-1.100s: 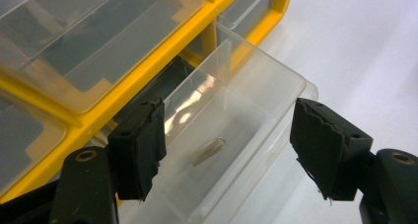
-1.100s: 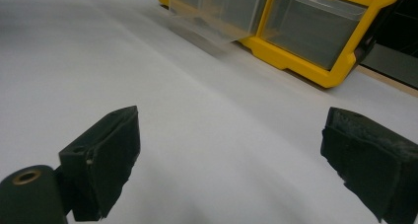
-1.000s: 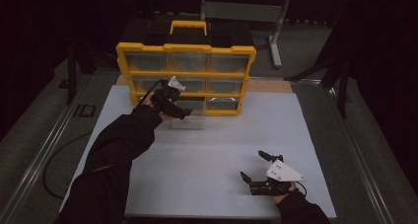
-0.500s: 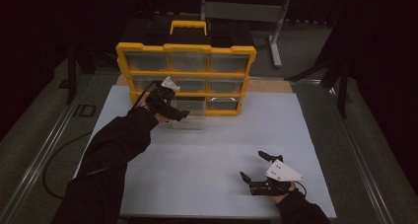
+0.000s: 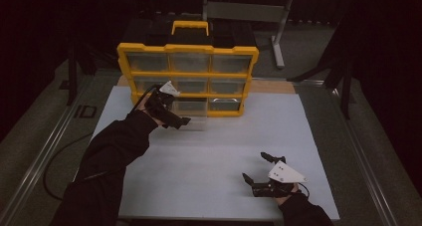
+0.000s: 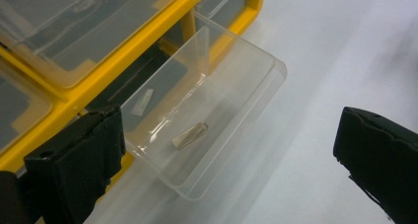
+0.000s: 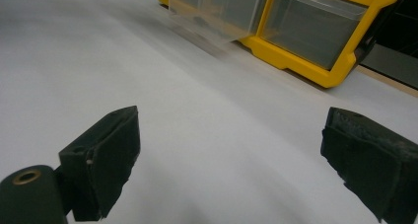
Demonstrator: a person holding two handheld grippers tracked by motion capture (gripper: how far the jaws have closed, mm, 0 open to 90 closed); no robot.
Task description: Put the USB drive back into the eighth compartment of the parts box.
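On table: one organizer (image 5: 188, 61) (nine drawers) | one drawer (image 6: 207, 110) out, one clip (image 6: 190, 135) | both grippers' fingers wide

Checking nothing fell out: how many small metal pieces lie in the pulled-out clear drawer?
1: a small metal piece on the floor of the clear drawer, near its middle. Glare may hide others.

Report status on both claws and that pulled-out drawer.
Left claw open, jaws just widened, nothing between them. Right claw open, low over white tabletop. Clear drawer pulled out of yellow organizer, small metal piece inside. Nothing in the way.
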